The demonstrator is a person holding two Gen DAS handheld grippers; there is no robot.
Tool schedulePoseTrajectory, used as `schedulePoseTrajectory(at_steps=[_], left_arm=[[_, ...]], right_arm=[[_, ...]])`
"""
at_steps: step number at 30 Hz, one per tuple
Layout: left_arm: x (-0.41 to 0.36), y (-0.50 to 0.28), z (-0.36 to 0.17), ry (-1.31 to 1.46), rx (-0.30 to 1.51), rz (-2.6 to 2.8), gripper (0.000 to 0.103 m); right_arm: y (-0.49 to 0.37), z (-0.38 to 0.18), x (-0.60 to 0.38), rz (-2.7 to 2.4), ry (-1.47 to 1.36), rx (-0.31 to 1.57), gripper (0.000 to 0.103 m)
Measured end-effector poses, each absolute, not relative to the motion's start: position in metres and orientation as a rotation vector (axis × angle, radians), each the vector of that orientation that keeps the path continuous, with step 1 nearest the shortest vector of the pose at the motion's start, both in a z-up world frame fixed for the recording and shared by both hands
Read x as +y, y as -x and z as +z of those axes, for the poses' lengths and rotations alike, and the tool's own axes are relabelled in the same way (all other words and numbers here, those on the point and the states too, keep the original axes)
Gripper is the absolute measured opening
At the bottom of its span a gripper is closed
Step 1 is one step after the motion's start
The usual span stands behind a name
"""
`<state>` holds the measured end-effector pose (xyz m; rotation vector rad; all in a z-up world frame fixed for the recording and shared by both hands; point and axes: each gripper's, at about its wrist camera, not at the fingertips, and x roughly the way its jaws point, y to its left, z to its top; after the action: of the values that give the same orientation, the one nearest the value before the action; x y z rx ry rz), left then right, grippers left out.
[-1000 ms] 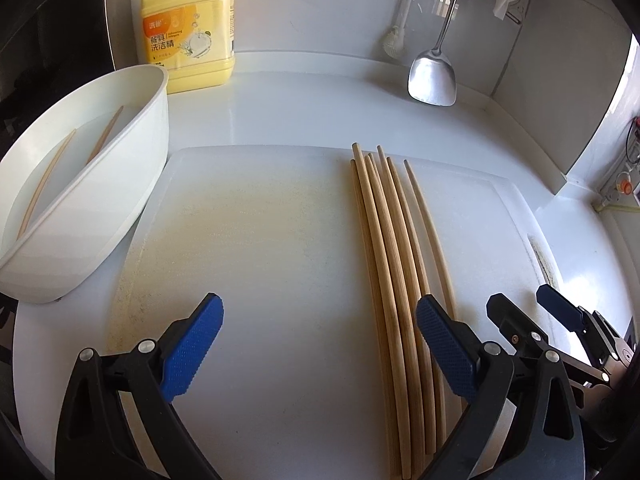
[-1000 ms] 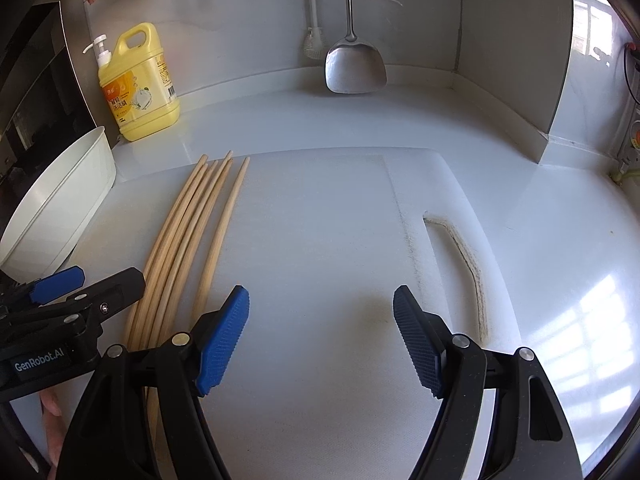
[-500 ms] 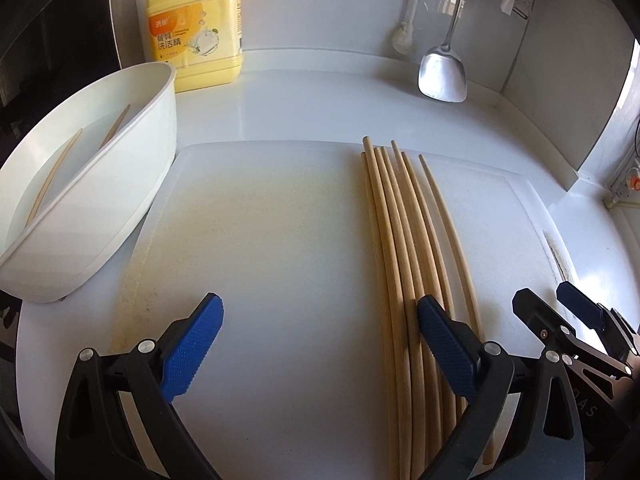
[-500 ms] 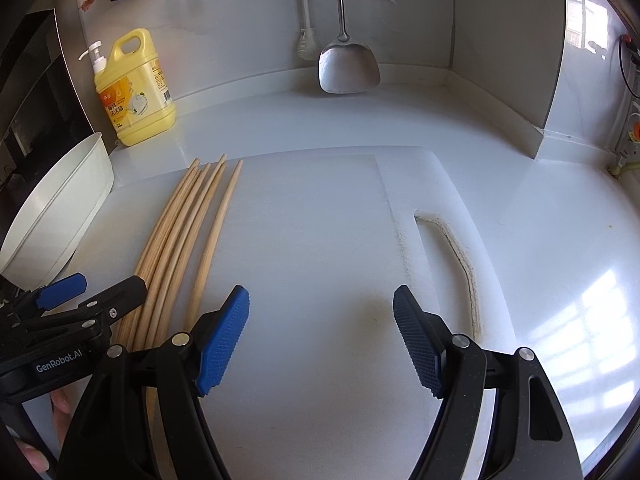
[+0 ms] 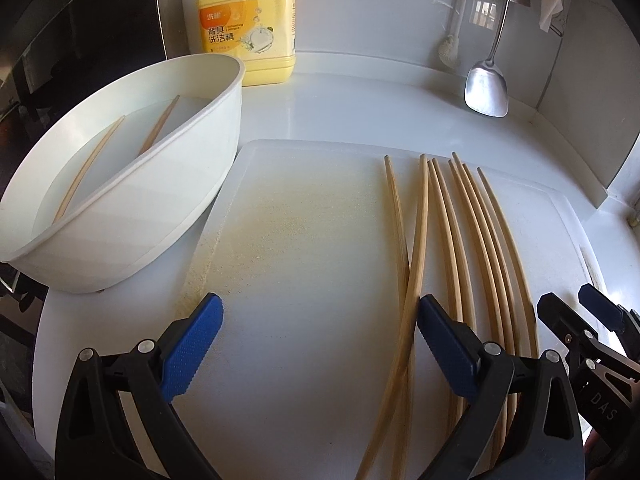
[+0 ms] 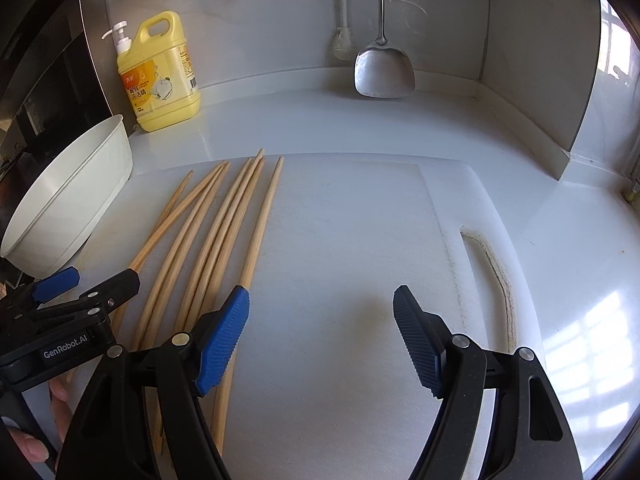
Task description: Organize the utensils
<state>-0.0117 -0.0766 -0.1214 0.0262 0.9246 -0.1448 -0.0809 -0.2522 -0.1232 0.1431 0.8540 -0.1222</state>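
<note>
Several wooden chopsticks (image 5: 460, 240) lie lengthwise on a white cutting board (image 5: 304, 248); they also show in the right wrist view (image 6: 224, 236). Two on the left of the group cross each other (image 5: 408, 264) between my left fingers. A white bowl (image 5: 132, 216) at left holds two chopsticks (image 5: 92, 164) in water. My left gripper (image 5: 320, 344) is open low over the board, its right finger beside the crossed pair. My right gripper (image 6: 320, 340) is open and empty, its left finger beside the rightmost chopstick.
A yellow detergent bottle (image 5: 248, 24) stands at the back wall. A metal spatula (image 5: 486, 88) and a white brush (image 5: 450, 46) hang there. The board's handle slot (image 6: 492, 264) is at right. A dark appliance (image 5: 80, 40) is at far left.
The tight bundle of chopsticks has spread out; two on the left have shifted leftward and now cross. Both grippers have moved closer to the chopsticks and stay open.
</note>
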Motion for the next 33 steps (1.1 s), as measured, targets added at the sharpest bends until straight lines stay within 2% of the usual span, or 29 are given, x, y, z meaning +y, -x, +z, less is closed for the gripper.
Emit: schedulePoseTrajectory(at_steps=[20,26,33], left_arm=[[-0.040,0.019,-0.107,0.080,0.846,-0.062,0.096],[-0.049,0.012,-0.119,0.034,0.918,-0.093,0.096],[-0.063,0.029,-0.114,0.009,0.891,-0.146,0.096]], right_arm=[[0.075,-0.123,-0.246,-0.114,-0.126,0.856,0.071],[0.075,-0.122,-0.245,-0.116,-0.135,0.857,0.071],[0.075,-0.124,-0.245,-0.114,-0.147,0.859,0.071]])
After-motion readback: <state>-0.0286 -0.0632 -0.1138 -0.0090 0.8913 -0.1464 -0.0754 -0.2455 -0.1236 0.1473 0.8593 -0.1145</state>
